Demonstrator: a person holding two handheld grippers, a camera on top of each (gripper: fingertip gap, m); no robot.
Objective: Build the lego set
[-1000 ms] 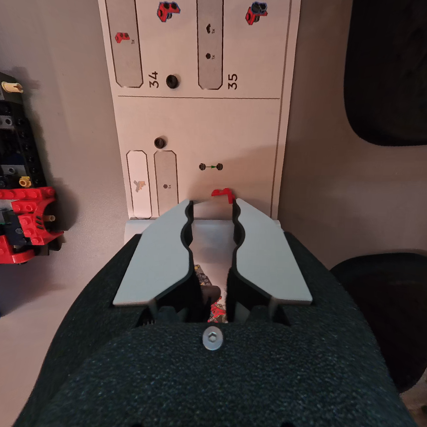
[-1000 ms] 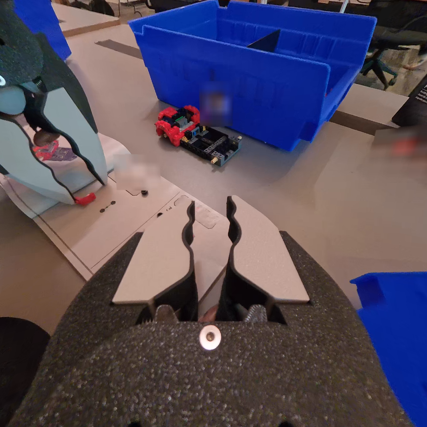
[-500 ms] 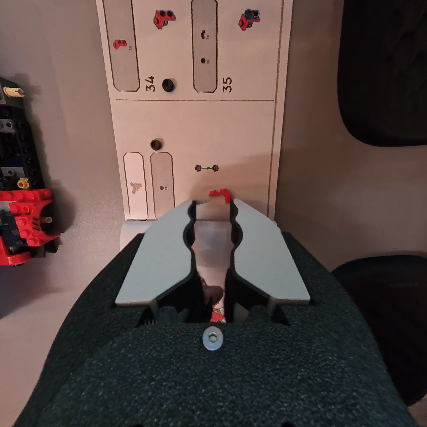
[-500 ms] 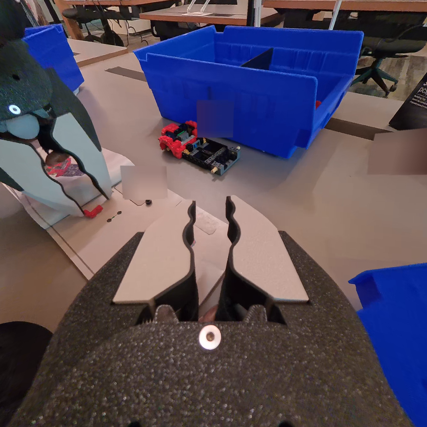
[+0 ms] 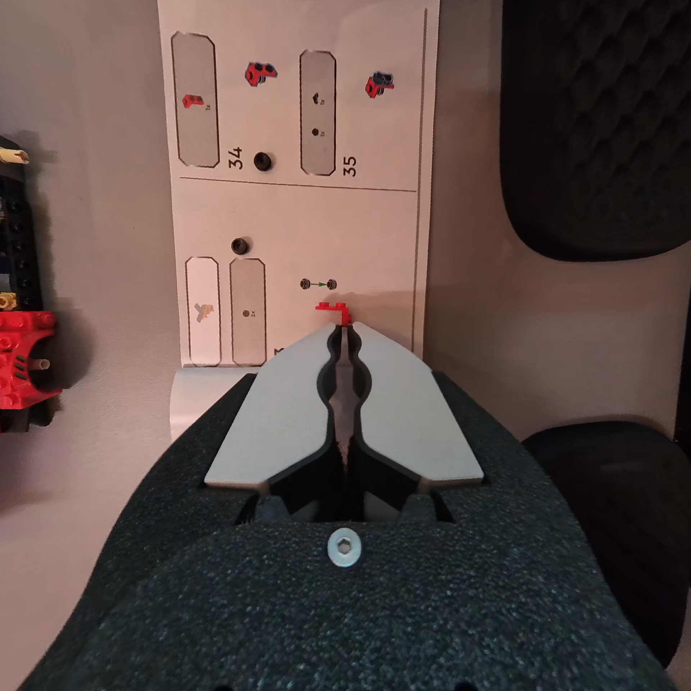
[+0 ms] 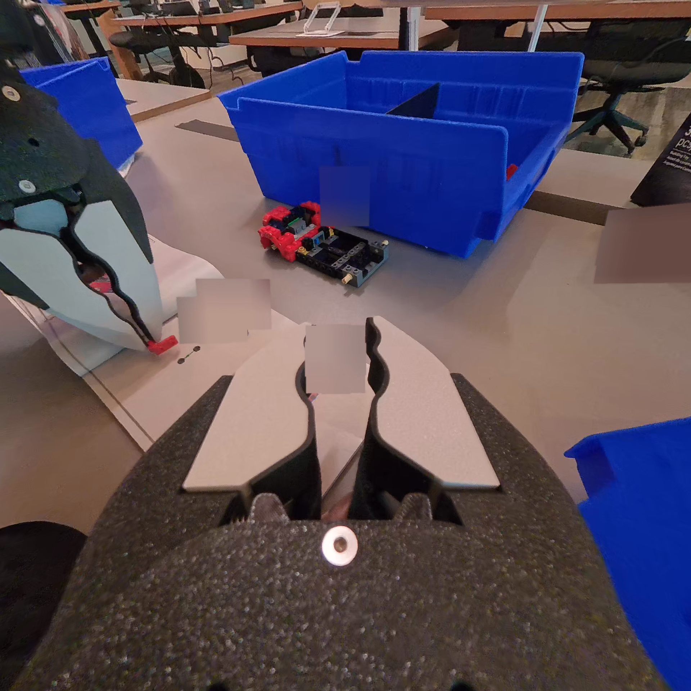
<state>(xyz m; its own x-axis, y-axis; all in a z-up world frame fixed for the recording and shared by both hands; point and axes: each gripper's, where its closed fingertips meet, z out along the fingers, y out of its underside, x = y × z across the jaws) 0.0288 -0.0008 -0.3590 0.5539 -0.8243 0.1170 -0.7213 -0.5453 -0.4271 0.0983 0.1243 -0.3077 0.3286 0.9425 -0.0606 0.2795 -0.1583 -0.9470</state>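
My left gripper [image 5: 343,326] pinches the red bracket [image 5: 334,309] at its tips, plate jutting left; right gripper [image 6: 338,359] gapes empty.

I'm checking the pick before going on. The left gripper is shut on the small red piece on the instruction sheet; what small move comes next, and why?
Probably a short straight lift. The left gripper pinches only one end of the red piece, whose other end sticks out over the instruction sheet. The partly built car sits apart by the blue bin, so raising first tests the hold.
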